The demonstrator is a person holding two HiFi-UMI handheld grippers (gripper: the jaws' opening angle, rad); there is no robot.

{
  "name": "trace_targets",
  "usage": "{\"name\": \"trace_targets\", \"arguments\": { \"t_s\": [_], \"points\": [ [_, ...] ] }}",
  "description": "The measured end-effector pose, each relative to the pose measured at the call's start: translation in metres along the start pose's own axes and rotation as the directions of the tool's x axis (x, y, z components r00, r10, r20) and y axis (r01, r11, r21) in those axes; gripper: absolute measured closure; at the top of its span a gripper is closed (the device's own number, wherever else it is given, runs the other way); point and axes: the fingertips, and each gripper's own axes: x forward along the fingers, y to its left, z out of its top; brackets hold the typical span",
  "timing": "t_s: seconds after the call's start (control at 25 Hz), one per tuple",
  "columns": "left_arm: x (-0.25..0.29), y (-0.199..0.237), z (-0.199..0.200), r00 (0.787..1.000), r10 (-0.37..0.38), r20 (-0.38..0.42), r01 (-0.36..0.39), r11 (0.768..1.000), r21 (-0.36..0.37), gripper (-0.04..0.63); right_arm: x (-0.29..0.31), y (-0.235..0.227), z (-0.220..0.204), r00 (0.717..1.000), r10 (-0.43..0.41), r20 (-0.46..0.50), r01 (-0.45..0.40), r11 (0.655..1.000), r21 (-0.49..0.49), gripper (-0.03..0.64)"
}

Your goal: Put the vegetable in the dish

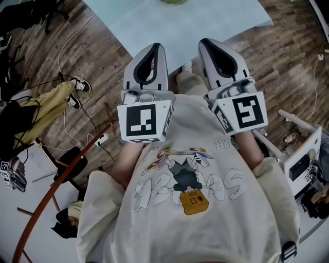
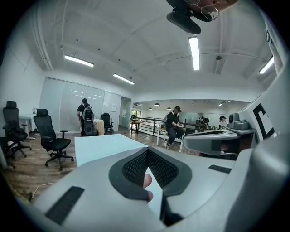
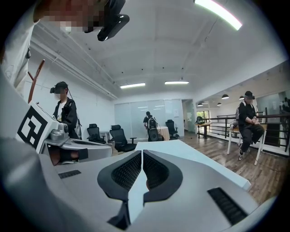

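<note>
Both grippers are held upright against the person's chest, pointing at a pale blue table (image 1: 180,25). My left gripper (image 1: 154,47) is shut with nothing in it; in the left gripper view its jaws (image 2: 147,150) meet, with a fingertip (image 2: 146,181) showing behind them. My right gripper (image 1: 208,43) is shut and empty too, with only a thin slit between its jaws (image 3: 141,153). A green thing (image 1: 174,1) is cut off at the table's far edge; I cannot tell whether it is the vegetable or the dish.
Cables (image 1: 67,61) and a person's legs in yellow trousers (image 1: 49,102) lie on the wooden floor at left. A curved wooden chair back (image 1: 56,180) is near left, a white shelf unit (image 1: 303,159) right. Office chairs (image 2: 50,140) and people (image 2: 173,124) are beyond the table.
</note>
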Motion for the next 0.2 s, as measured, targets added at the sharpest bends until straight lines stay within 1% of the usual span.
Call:
{"name": "trace_targets", "arguments": {
  "t_s": [0.2],
  "points": [
    [0.0037,0.002,0.0017,1.0,-0.011,0.004,0.011,1.0,0.0,0.589,0.0037,-0.004,0.0042,1.0,-0.019,0.004,0.019,1.0,-0.008,0.586]
  ]
}}
